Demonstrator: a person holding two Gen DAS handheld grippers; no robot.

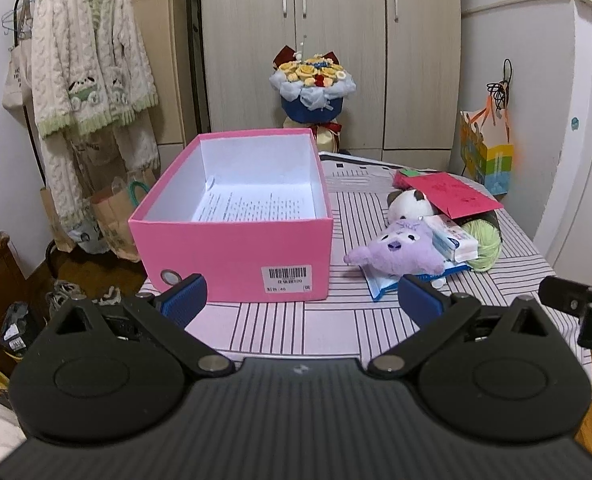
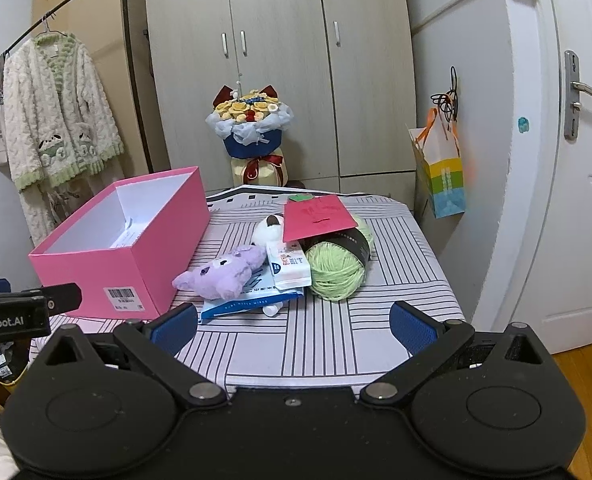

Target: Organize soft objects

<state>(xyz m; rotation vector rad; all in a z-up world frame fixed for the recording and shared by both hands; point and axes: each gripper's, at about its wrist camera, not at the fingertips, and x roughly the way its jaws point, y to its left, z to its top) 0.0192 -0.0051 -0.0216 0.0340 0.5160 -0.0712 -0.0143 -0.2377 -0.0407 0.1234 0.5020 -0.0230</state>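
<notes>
So nothing's been picked up yet. Both tools hang back at the near edge of the counter, each with its jaws spread wide and nothing between them: the left tool faces the pink box, the right tool faces the pile.

The box sits on the left side of the counter, lid off, with only a printed sheet at the bottom, so it looks like the drop-off spot.

The soft stuff is heaped to the right of it: a purple plush lying on a blue packet, a white plush behind it, and green yarn partly tucked under a red card. A small white pack leans between plush and yarn.

Purple plush is probably the easiest first grab, being nearest and uncovered.
</notes>
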